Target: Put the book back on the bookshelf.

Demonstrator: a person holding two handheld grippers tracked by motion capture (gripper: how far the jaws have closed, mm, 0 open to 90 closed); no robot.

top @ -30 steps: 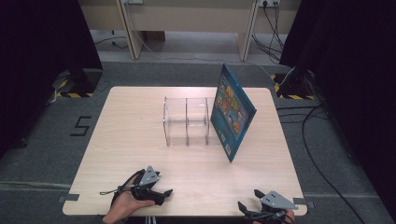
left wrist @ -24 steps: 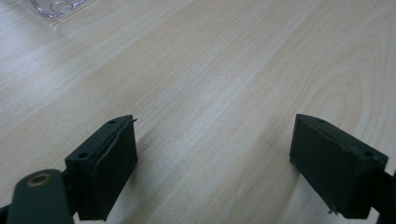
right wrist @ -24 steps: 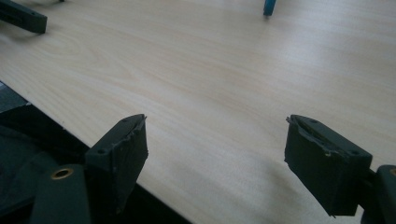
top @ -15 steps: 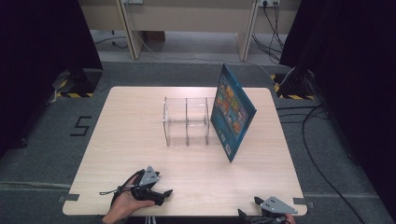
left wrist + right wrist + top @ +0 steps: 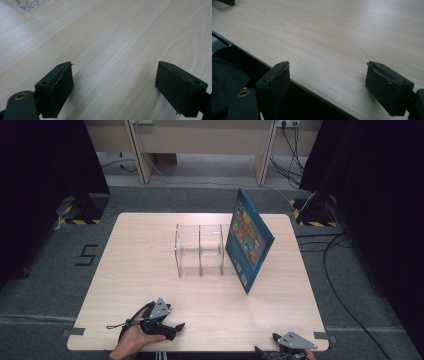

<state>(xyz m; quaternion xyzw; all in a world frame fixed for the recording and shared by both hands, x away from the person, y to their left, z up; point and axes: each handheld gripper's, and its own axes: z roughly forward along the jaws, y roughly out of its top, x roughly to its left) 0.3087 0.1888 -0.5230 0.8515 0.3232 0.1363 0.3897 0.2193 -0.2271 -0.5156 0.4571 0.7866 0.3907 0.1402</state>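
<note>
A blue picture book (image 5: pixel 248 239) stands tilted on the table, leaning against the right end of a clear acrylic rack (image 5: pixel 200 251) with upright dividers. My left gripper (image 5: pixel 172 328) rests on the table near its front edge, held by a hand. Its jaws stand wide apart with only bare wood between them (image 5: pixel 113 86); a corner of the rack (image 5: pixel 31 3) shows far off. My right gripper (image 5: pixel 280 346) sits at the front right edge, half off the table. It is open too (image 5: pixel 327 86), with nothing between its fingers.
The light wooden table (image 5: pixel 150 260) stands on a grey floor. Behind it are desk legs and cables. Black curtains hang at both sides. Tape marks (image 5: pixel 87 255) lie on the floor to the left.
My right gripper has slid back toward the table's front edge and lower in the high view. The left gripper, book and rack have stayed put.
</note>
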